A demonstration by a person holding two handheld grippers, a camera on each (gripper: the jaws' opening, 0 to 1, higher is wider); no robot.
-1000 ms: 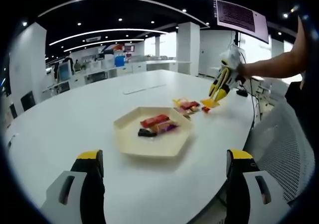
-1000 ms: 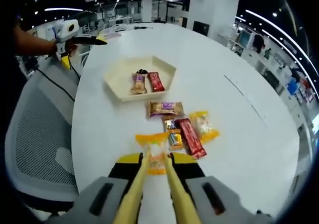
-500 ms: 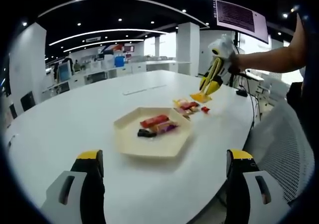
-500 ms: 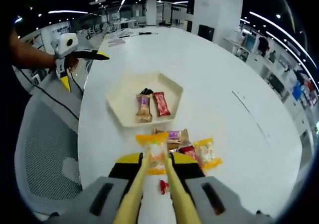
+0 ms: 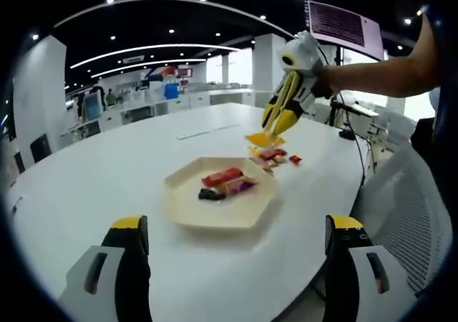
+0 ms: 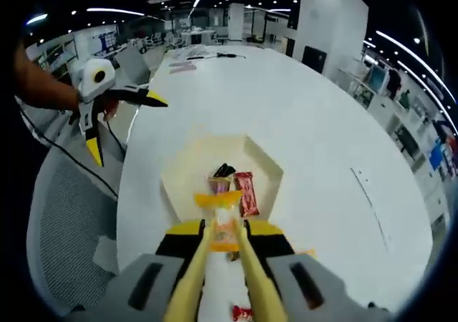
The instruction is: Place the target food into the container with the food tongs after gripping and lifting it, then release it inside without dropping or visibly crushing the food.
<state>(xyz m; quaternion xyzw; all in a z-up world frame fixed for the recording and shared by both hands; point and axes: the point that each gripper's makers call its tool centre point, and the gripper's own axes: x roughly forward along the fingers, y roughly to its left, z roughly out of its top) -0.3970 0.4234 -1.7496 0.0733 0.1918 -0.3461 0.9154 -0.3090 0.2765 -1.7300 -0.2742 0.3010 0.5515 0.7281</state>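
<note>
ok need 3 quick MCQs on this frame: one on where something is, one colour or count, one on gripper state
1. Where is the yellow snack packet?
A. held in the tongs above the table
B. lying in the tray
C. on the chair

2. What shape is the cream tray?
A. round
B. hexagonal
C. square

3. How are the jaws of the left gripper?
A. shut on a packet
B. shut on the tray
C. spread wide, holding nothing

Key: 1 A, the yellow tongs in the right gripper pinch it in the air near the tray; 2 B, six straight sides show; 3 C, bare white table lies between the jaws.
</note>
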